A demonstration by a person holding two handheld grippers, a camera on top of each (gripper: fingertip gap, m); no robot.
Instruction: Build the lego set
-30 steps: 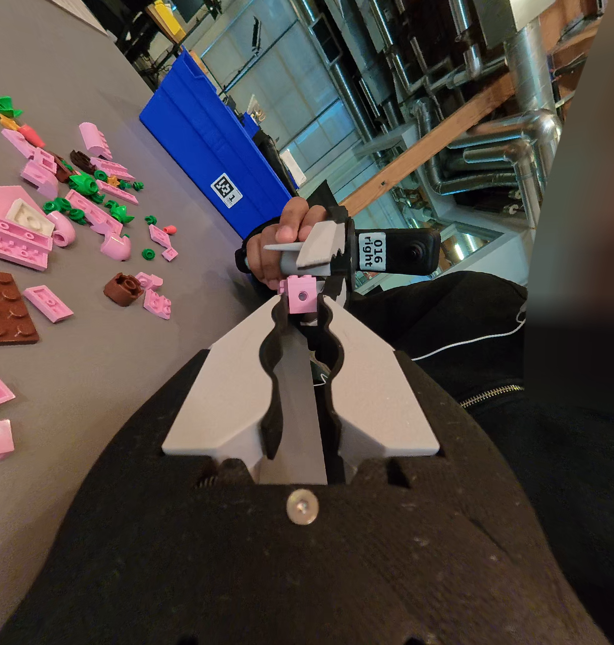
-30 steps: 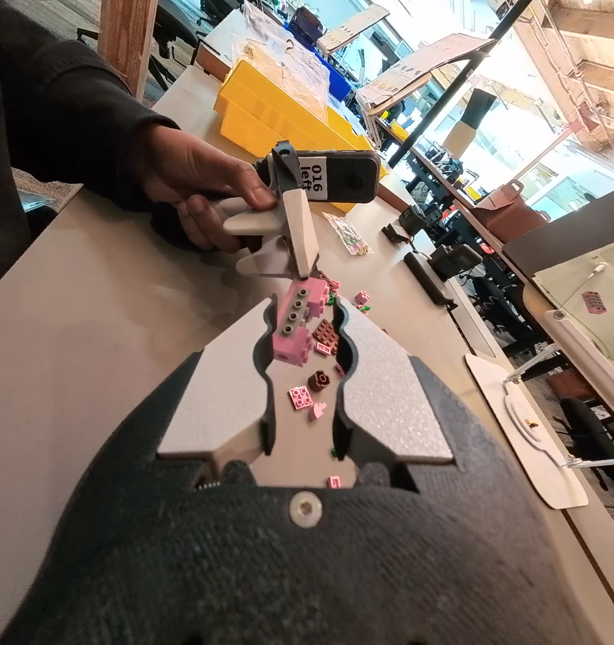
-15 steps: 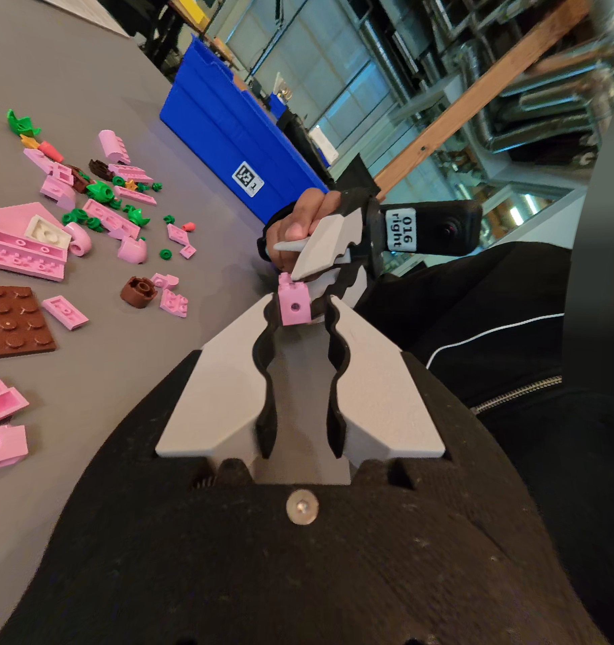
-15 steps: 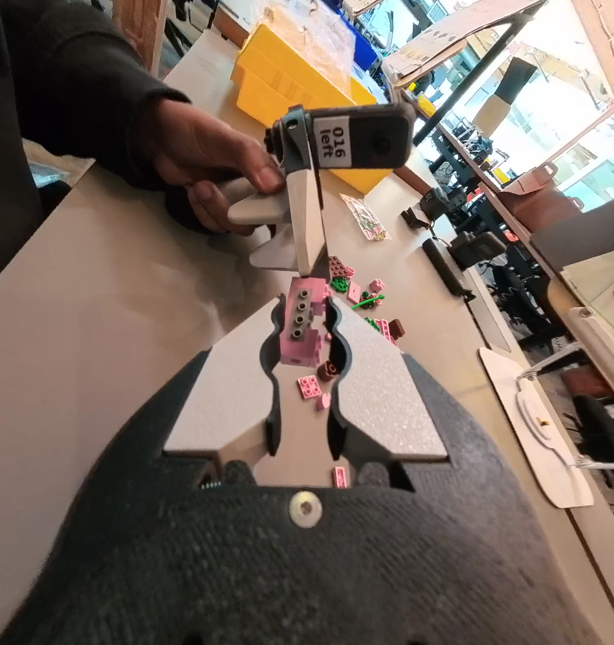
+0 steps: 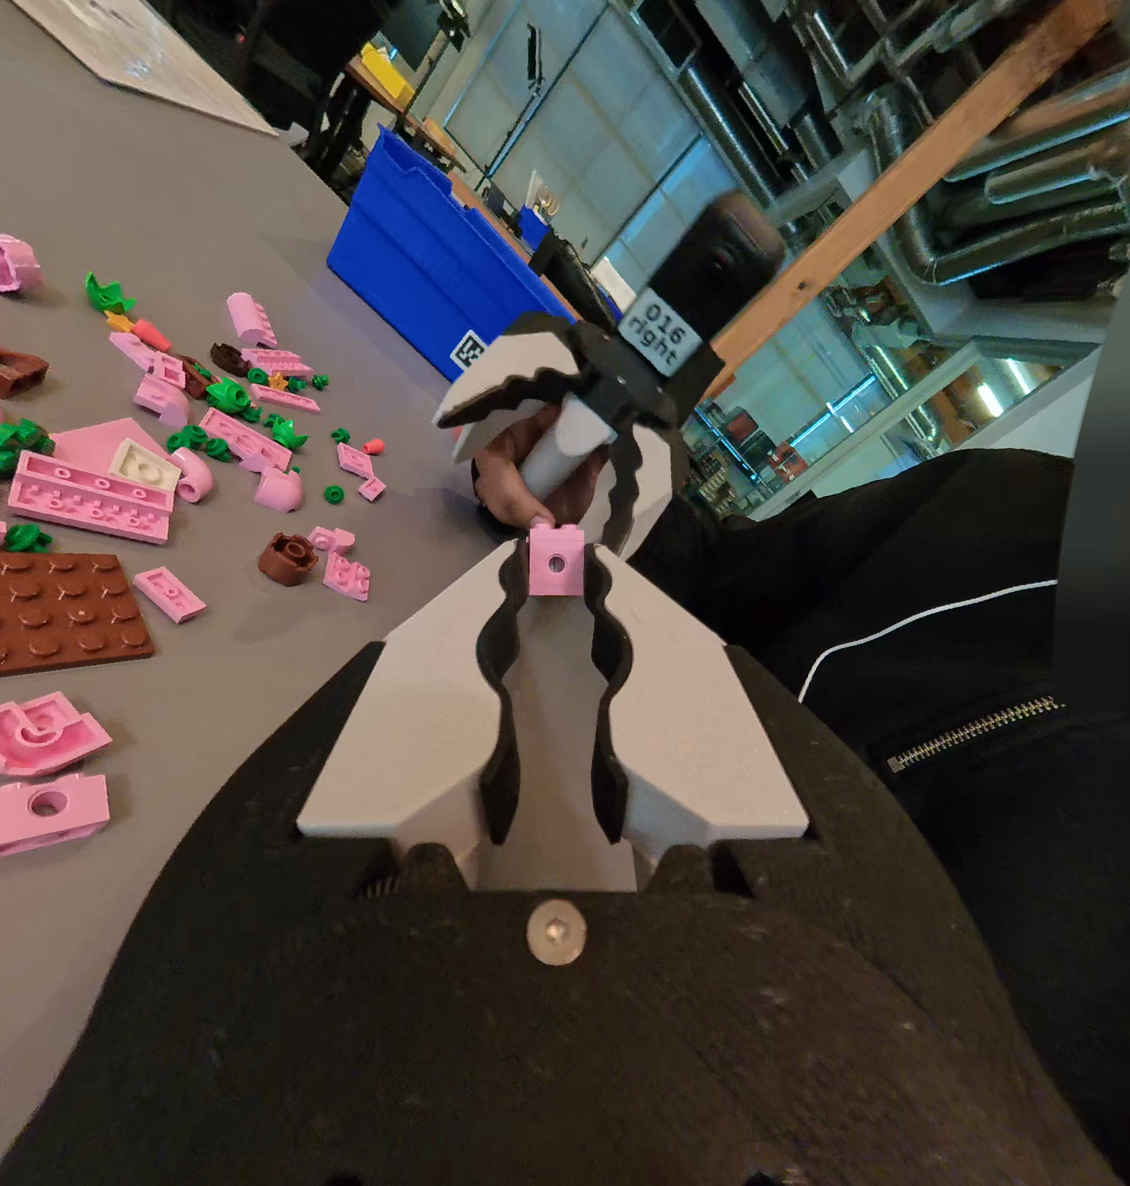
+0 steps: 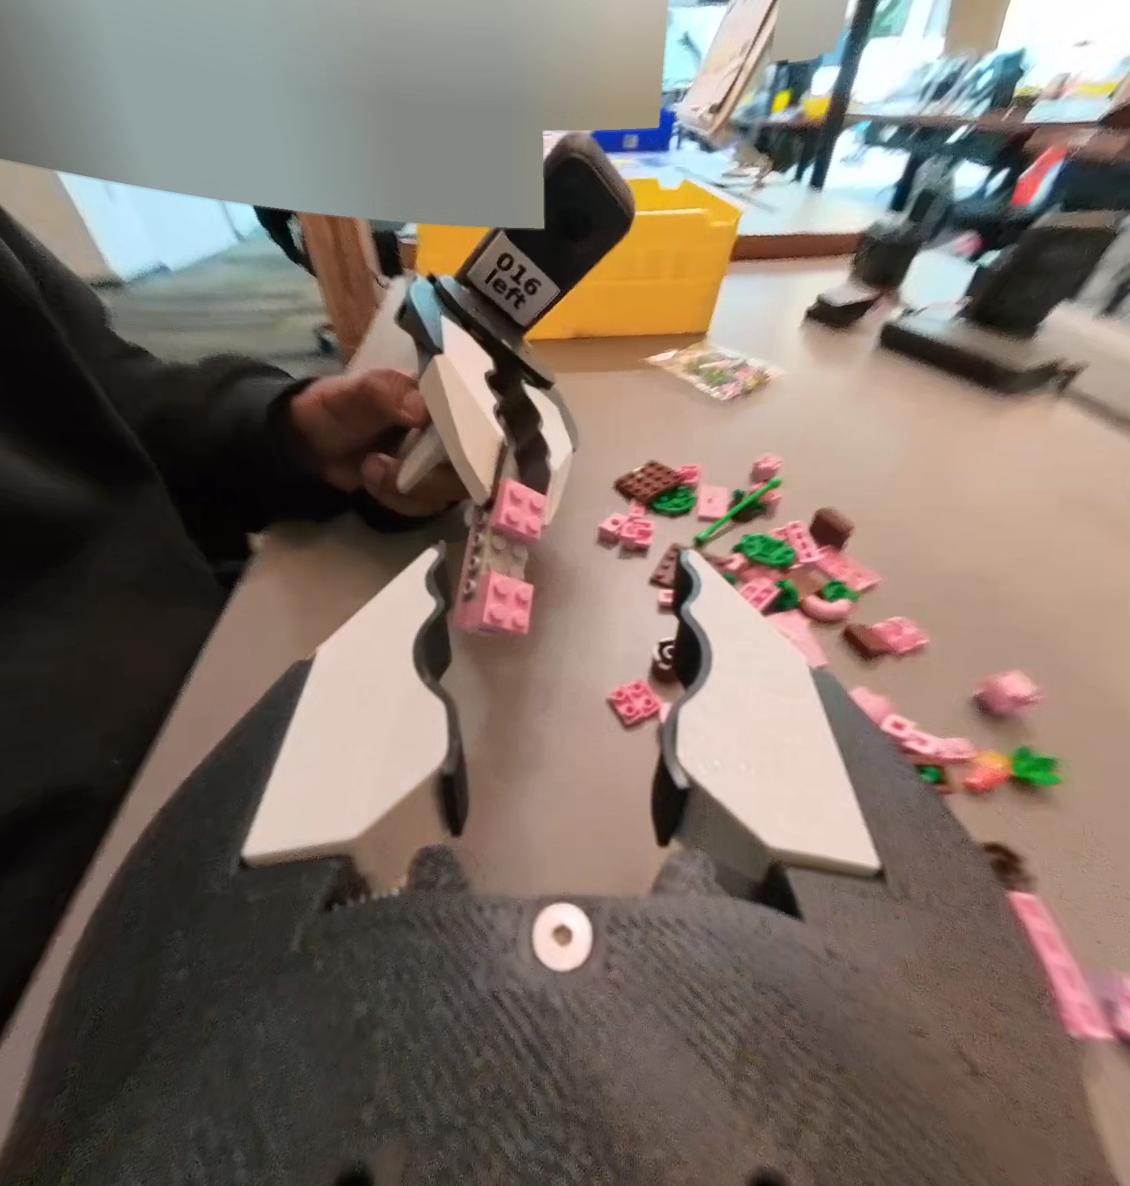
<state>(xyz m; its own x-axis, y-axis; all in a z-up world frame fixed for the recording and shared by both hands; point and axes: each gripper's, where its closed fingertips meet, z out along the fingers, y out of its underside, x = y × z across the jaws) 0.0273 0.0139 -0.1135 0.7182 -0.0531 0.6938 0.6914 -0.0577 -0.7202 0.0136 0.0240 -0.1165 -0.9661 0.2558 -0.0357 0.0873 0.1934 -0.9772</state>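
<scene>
While the left gripper (image 5: 554,568) is clamping the small pink-and-grey brick assembly (image 6: 496,568) above the grey table (image 5: 164,212), the right gripper (image 6: 559,581) is standing spread and empty; fetching the next loose pink brick (image 6: 633,703) probably wants a square, gentle pinch.

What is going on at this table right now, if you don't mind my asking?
A person is building a lego set with a handheld tool in each hand. The left tool is shut on a small pink and grey lego piece, holding it up above the table. The right tool is open and holds nothing. Loose pink, green and brown bricks lie scattered on the table.
</scene>
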